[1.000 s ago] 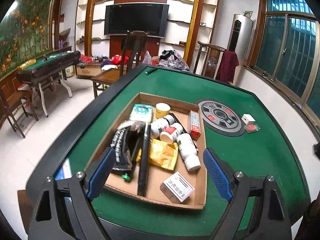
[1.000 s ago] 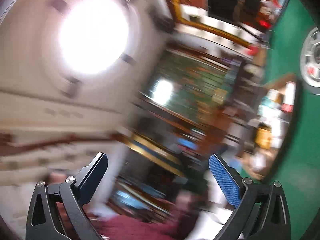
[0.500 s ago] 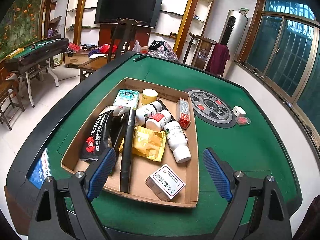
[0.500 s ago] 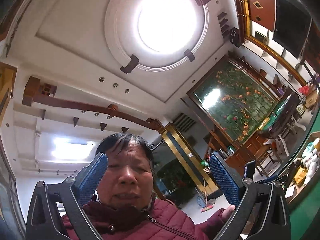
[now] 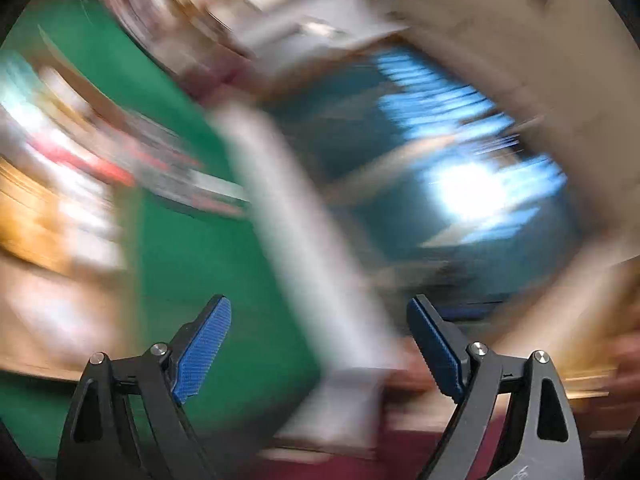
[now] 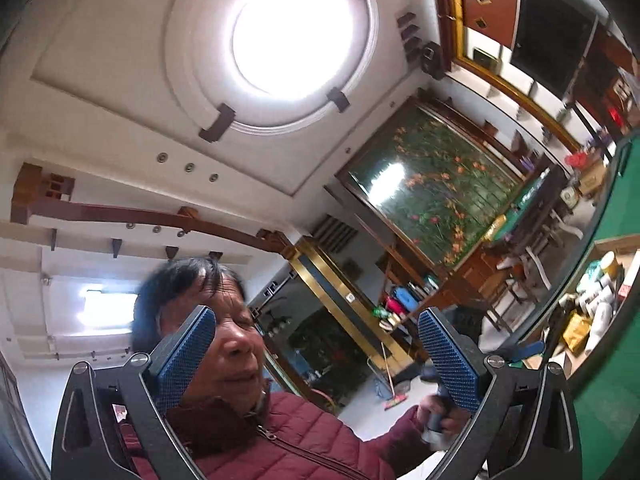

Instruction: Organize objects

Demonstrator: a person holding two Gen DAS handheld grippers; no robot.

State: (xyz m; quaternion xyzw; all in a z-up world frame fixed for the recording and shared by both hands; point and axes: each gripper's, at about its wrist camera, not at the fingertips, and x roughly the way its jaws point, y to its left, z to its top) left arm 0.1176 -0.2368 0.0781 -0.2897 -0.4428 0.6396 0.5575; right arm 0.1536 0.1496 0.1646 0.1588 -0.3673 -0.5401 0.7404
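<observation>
My left gripper [image 5: 318, 308] is open with nothing between its blue pads. Its view is smeared by motion: only green table felt [image 5: 180, 260] and a blurred brown and white patch at the left, where the cardboard tray [image 5: 24, 216] may be, can be made out. My right gripper [image 6: 317, 316] is open and empty, tilted up toward the ceiling and a person in a maroon jacket [image 6: 304, 436]. At the right edge of that view the cardboard tray [image 6: 612, 245] sits on the green table [image 6: 608, 408], holding white bottles [image 6: 600, 316] and a yellow packet [image 6: 576, 330].
The person's hand [image 6: 440, 412] grips a dark handle low in the right wrist view. A round ceiling lamp [image 6: 296, 36], a flower mural [image 6: 432, 192], a dark television [image 6: 552, 40] and a second green-topped table [image 6: 536, 196] fill the room behind.
The left wrist view swung off the sharply seen tray into a heavy blur. The right gripper rose and rolled a little, still aimed at the ceiling and the person.
</observation>
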